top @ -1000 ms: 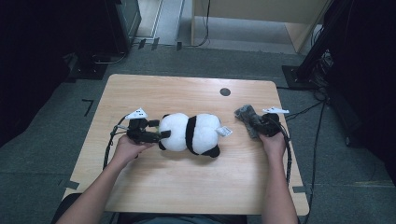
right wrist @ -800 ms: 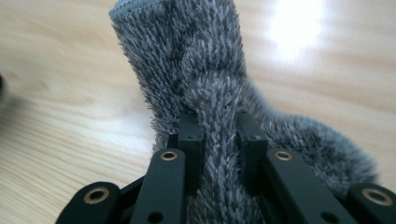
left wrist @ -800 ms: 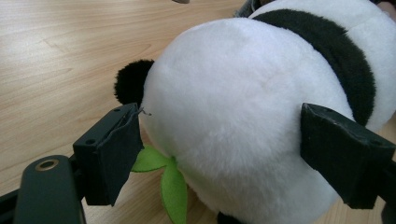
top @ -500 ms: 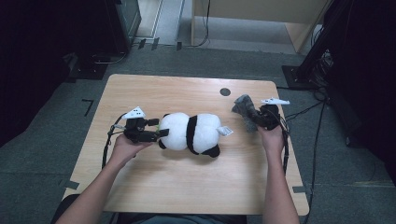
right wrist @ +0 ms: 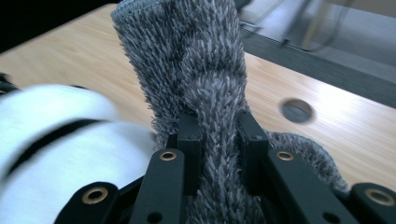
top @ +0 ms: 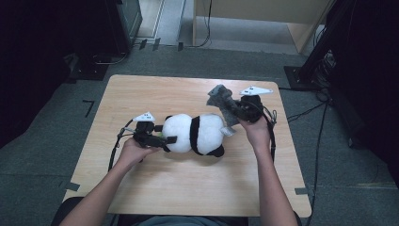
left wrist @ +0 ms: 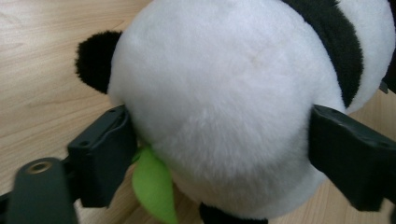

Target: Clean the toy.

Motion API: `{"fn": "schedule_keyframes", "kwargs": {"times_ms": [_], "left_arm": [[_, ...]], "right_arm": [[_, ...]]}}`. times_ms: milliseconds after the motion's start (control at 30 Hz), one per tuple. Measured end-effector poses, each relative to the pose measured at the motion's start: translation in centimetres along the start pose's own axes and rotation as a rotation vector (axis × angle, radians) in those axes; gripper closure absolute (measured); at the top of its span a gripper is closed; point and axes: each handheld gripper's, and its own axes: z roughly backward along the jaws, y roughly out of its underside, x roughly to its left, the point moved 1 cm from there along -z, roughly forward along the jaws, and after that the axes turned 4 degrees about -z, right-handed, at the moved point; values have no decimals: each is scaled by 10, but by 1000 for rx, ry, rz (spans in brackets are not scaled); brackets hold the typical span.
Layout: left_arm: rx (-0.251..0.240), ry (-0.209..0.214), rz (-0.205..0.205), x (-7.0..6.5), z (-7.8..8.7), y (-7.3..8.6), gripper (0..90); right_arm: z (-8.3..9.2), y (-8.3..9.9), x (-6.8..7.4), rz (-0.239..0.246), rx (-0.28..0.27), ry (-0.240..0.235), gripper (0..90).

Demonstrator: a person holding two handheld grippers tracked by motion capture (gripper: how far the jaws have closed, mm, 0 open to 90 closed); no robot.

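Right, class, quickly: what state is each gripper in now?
Left gripper: closed on the panda toy's head.
Right gripper: shut on the grey cloth.

A plush panda [top: 197, 134], white with black ears, limbs and 1 black band, lies on its side mid-table [top: 188, 197], a green leaf [left wrist: 152, 184] under its head. Just beside its rear, a shaggy grey cloth [top: 221, 101] stands bunched upward.

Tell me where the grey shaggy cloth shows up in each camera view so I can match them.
High view: grey shaggy cloth right of centre, above the plush panda, in the right gripper.
Left gripper view: not in it.
Right gripper view: cloth upright at centre, pinched between the jaws.
Shared landmark: the panda, which also appears in the left gripper view.
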Motion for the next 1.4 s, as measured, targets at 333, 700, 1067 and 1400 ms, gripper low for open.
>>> {"fn": "schedule_keyframes", "kwargs": {"times_ms": [333,700,1067,1400], "left_arm": [[-29,-35,16,-7,3,2,258],[-30,-71,0,-14,5,4,323],[-18,-85,15,-15,4,5,338],[-24,-93,12,-15,3,5,337]], "right_arm": [[-14,-24,40,71,12,-113,755],[-45,-42,76,110,54,-221,749],[-98,-29,109,183,214,-288,743],[-103,-25,108,221,252,-270,694]]}}
